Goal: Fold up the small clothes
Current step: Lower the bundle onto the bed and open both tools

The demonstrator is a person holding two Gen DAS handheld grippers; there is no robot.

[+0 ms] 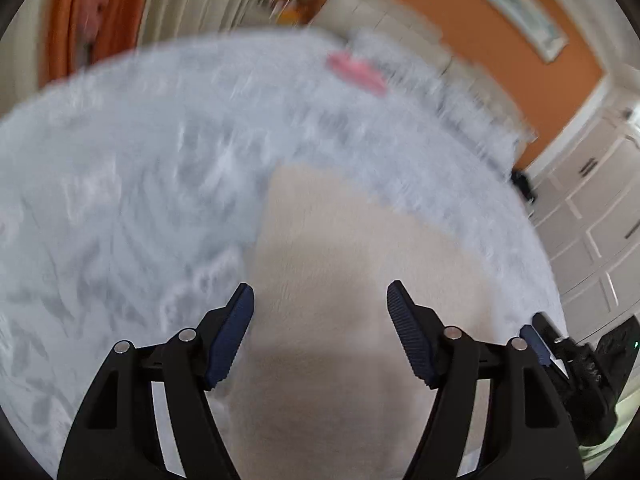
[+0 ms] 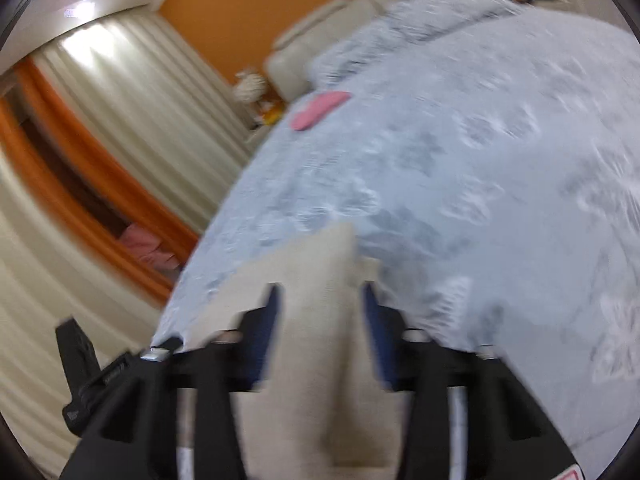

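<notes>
Cream garment [image 1: 340, 280] lies spread on the bed w/ a pale blue-grey patterned bedspread [image 1: 120, 184], near the bed's near edge. In the left wrist view it's a flat, roughly rectangular piece, its far edge running diagonally across the cover. In the right wrist view the same cloth [image 2: 316, 320] shows a raised fold or ridge running up btwn the fingers; both views are motion-blurred, so finer detail can't be told.

Left gripper [image 1: 320, 300] hangs over the garment, fingers spread wide apart, nothing btwn them, blue ribbed pads [image 1: 236, 336] clear of the fabric. Right gripper [image 2: 320, 300] also sits over the cloth, fingers parted w/ the ridge of fabric btwn them; whether the pads touch it I can't tell bc of blur. The right unit peeks in at the lower right edge of the left view.

Further up the bed, well apart from the cream piece, a small pink item [image 1: 356, 72] lies on the cover. Beyond: cream padded headboard [image 2: 320, 40], orange wall [image 1: 500, 52] w/ a framed picture [image 1: 512, 4], cream curtains [image 2: 132, 108] w/ orange trim, white panelled cabinets [image 1: 592, 208].
</notes>
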